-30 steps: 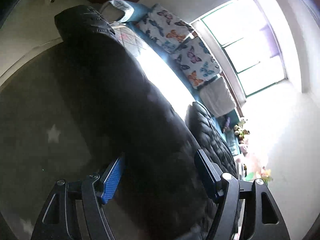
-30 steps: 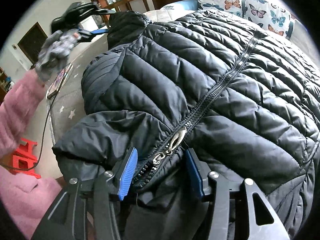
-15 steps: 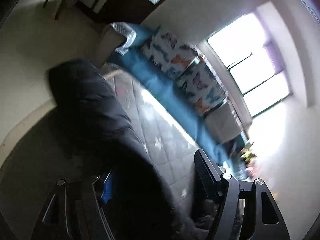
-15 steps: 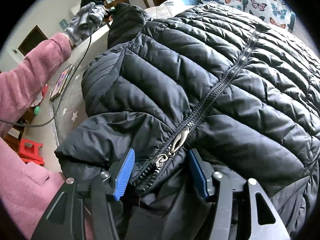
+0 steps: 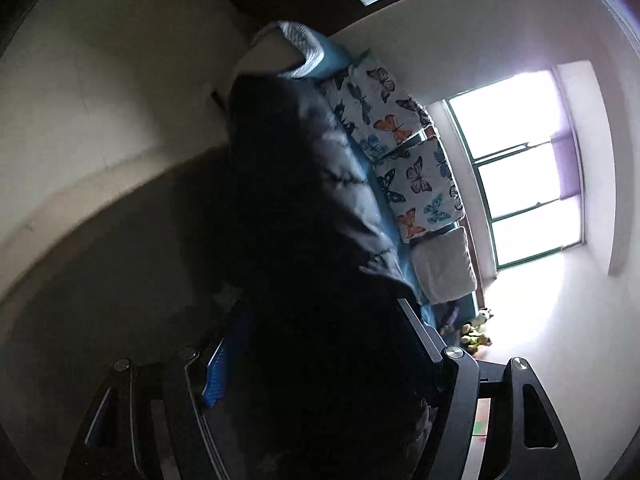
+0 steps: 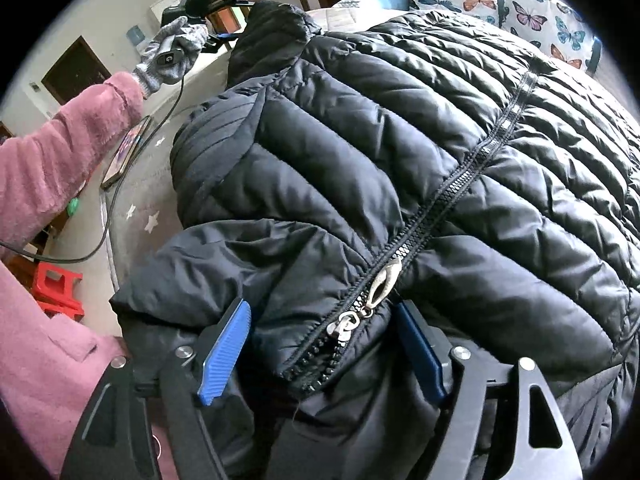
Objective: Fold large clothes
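Note:
A black puffer jacket [image 6: 400,140] lies zipped on the bed, collar end nearest in the right wrist view. My right gripper [image 6: 322,320] points down over the zipper pull [image 6: 384,280]. Its jaws are opening; the collar fabric bulges between the blue pads [image 6: 224,356] without being pinched. At the far left, a gloved hand [image 6: 172,52] holds my left gripper [image 6: 224,0], shut on the end of the jacket's sleeve [image 6: 272,28], which stands lifted off the bed. In the left wrist view the dark sleeve [image 5: 304,200] fills the space between the left gripper [image 5: 320,308] fingers and hides much of the bed.
A phone [image 6: 126,152] and a cable [image 6: 120,200] lie on the grey star-patterned bedcover [image 6: 140,220] left of the jacket. Butterfly pillows [image 6: 532,12] line the far side under a bright window [image 5: 520,160]. A red stool [image 6: 56,288] stands on the floor. A pink sleeve [image 6: 60,152] crosses the left.
The left gripper has swung sideways with the lifted sleeve, toward the jacket's body. The right gripper stayed in place and its jaws widened around the collar.

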Motion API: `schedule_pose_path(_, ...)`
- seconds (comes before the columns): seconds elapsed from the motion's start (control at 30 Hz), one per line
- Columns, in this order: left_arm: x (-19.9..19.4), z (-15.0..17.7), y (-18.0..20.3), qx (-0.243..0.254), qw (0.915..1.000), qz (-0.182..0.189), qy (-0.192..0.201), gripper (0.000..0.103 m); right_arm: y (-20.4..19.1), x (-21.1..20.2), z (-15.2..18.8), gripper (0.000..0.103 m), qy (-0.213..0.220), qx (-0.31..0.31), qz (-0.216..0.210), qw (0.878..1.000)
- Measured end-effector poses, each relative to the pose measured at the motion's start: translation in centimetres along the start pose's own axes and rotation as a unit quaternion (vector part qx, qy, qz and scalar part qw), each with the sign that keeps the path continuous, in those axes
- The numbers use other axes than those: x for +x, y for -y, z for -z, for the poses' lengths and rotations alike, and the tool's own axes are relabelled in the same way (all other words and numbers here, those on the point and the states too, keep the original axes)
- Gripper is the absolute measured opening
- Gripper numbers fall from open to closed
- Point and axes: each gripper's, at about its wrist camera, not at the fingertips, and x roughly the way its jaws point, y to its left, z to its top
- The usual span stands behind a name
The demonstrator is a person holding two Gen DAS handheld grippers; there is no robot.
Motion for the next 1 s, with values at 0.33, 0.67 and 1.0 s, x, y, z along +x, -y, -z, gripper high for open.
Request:
schedule_pose_path(0.33, 4.5, -2.6, -0.6, -0.069, 0.9964, 0.049, -0.004, 0.075, 0.0, 0.0, 0.0, 0.082, -0.001, 0.002, -0.005, 1.000)
schedule_pose_path(0.67, 6.4, -3.7, -1.9, -0.086, 0.9959, 0.024, 0.013, 0.025, 0.2, -0.2, 0.1, 0.082, 0.002, 0.005, -0.008, 1.000)
schedule_pose_path(1.0, 7.9, -5.9, 3.0, 0.062, 0.9925, -0.096, 0.043, 0.016, 0.2, -0.2, 0.1, 0.082, 0.004, 0.009, -0.008, 1.000)
